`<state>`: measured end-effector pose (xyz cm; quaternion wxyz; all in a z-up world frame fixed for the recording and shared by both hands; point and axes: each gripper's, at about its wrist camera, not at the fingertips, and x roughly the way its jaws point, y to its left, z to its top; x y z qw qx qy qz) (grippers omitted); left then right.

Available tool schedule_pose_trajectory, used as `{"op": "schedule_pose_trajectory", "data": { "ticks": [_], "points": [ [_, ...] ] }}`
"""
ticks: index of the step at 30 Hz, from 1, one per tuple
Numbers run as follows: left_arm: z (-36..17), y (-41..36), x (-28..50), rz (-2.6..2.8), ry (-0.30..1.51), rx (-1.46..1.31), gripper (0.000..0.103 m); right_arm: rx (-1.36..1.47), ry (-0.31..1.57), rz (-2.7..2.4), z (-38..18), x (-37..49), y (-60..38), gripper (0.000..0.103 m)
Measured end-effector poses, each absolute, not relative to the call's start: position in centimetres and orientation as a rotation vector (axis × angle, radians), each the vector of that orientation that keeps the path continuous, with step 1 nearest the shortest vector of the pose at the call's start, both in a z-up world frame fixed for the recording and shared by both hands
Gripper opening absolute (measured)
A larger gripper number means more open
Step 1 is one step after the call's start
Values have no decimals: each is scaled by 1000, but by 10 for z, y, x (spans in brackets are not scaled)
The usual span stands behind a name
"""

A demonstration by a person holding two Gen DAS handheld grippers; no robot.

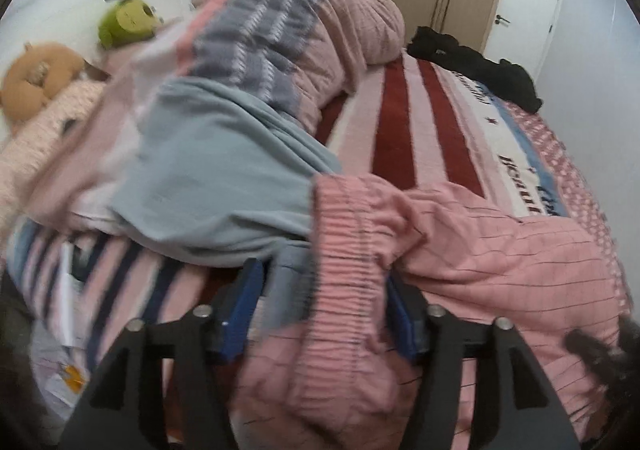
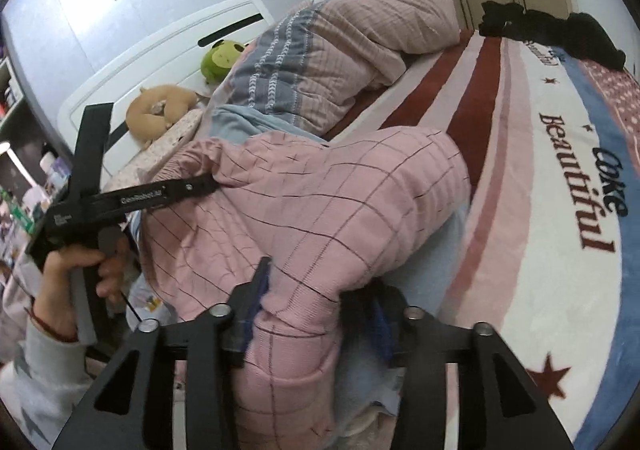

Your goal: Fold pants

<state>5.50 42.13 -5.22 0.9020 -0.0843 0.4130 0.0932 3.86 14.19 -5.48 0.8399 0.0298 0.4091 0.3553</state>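
The pink checked pants lie bunched on the bed. In the left wrist view my left gripper has its blue-padded fingers closed around the ribbed elastic waistband. In the right wrist view my right gripper is shut on a fold of the pants' fabric. The left gripper also shows in the right wrist view, held by a hand at the waistband end.
A striped blanket with lettering covers the bed. A rolled pink and grey quilt and a light blue cloth lie behind the pants. A black garment lies at the far corner. Plush toys sit by the headboard.
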Motion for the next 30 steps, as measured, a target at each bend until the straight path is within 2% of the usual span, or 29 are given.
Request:
{"op": "schedule_pose_trajectory", "data": {
  "ticks": [3, 10, 16, 20, 22, 27, 30],
  "points": [
    [-32, 428, 39, 216, 799, -181, 57, 31, 799, 728, -40, 36, 131, 53],
    [8, 396, 10, 48, 647, -160, 57, -25, 607, 803, -1, 17, 133, 53],
    [-38, 394, 33, 22, 803, -150, 57, -120, 690, 882, -27, 13, 154, 53],
    [-68, 399, 37, 58, 846, -147, 56, -132, 779, 872, -52, 22, 154, 51],
    [-71, 396, 37, 65, 841, -139, 56, -114, 837, 879, -66, 31, 154, 51],
    [-65, 389, 34, 89, 836, -139, 58, -125, 822, 869, -66, 29, 153, 51],
    [-54, 381, 25, 106, 786, -147, 65, -109, 820, 867, -59, 26, 147, 51]
  ]
}}
